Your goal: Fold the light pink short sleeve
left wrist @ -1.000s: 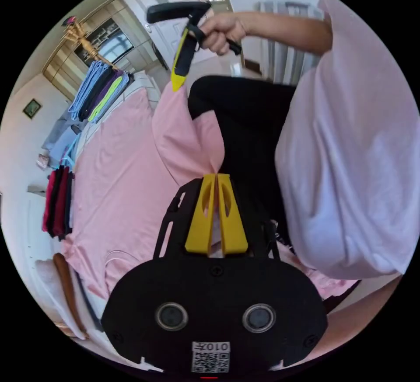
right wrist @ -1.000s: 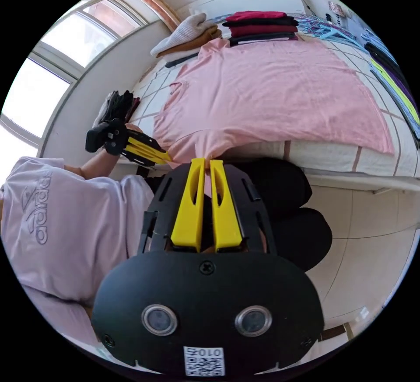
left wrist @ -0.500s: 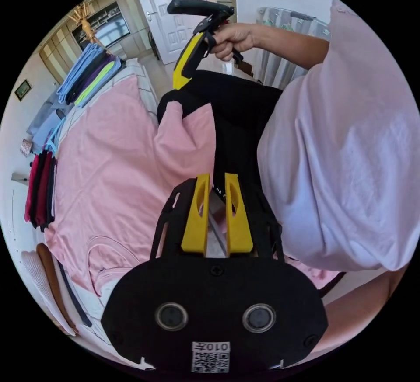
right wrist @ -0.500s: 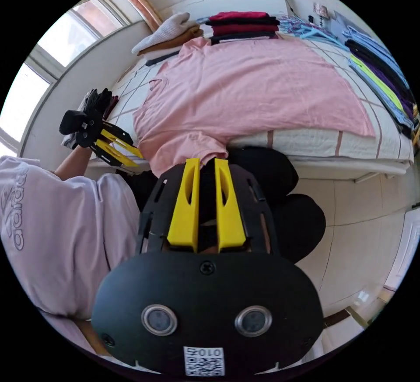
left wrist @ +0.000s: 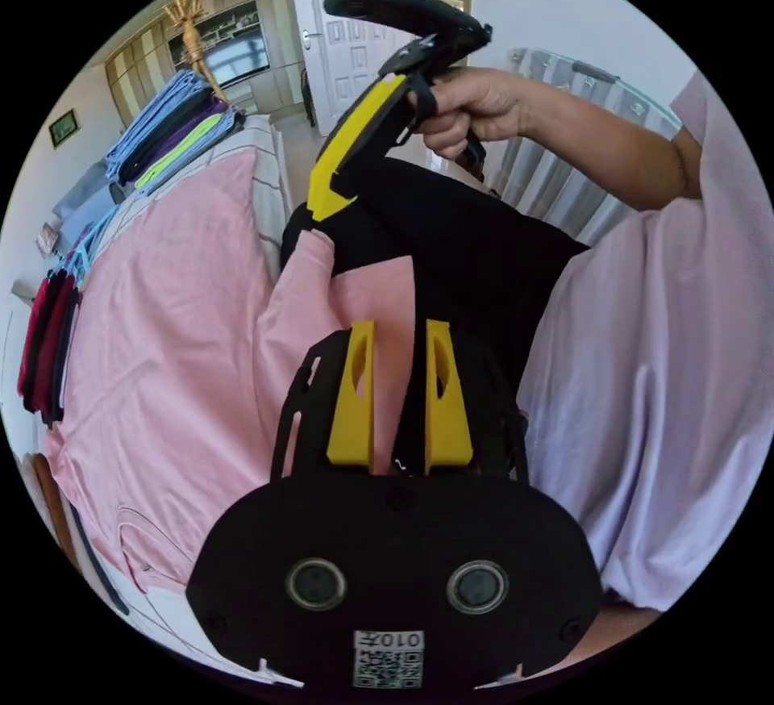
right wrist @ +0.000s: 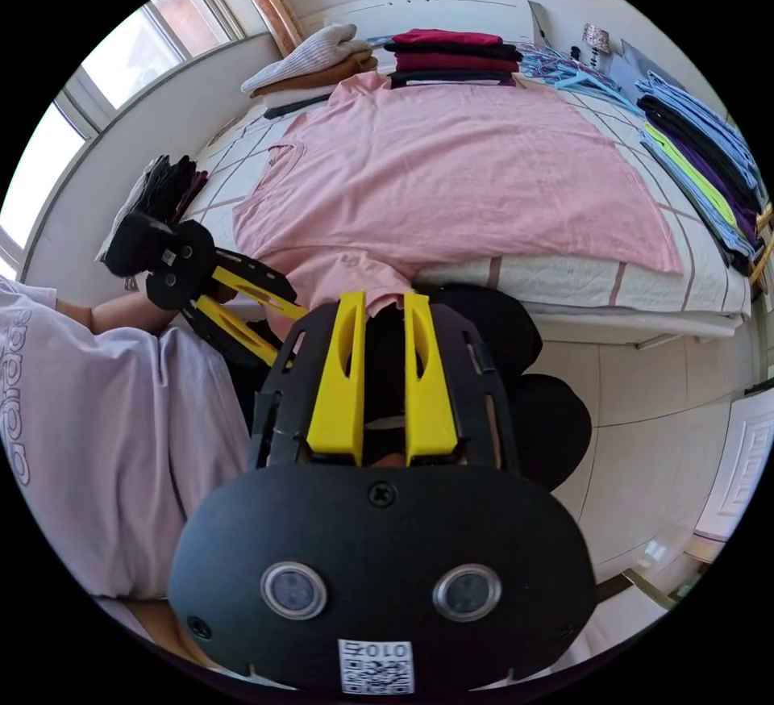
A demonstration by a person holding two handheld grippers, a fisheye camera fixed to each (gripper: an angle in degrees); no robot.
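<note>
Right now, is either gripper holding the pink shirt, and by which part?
Nothing is held. The left gripper and the right gripper are both open, and the pink shirt's sleeve hangs loose over the bed edge.

Bed (right wrist: pixel 597 285) has a white cover with thin stripe lines; folded red and dark clothes (right wrist: pixel 451 52) stacked at its far end, cream and brown knits (right wrist: pixel 314 60) just beside them. Row of blue, black, purple and lime garments (right wrist: pixel 701 156) along one bed edge, pale blue hangers (right wrist: pixel 564 68) near it. Window (right wrist: pixel 105 84), white panelled door (left wrist: pixel 355 35), radiator (left wrist: pixel 556 173), pale tiled floor (right wrist: pixel 645 447).
</note>
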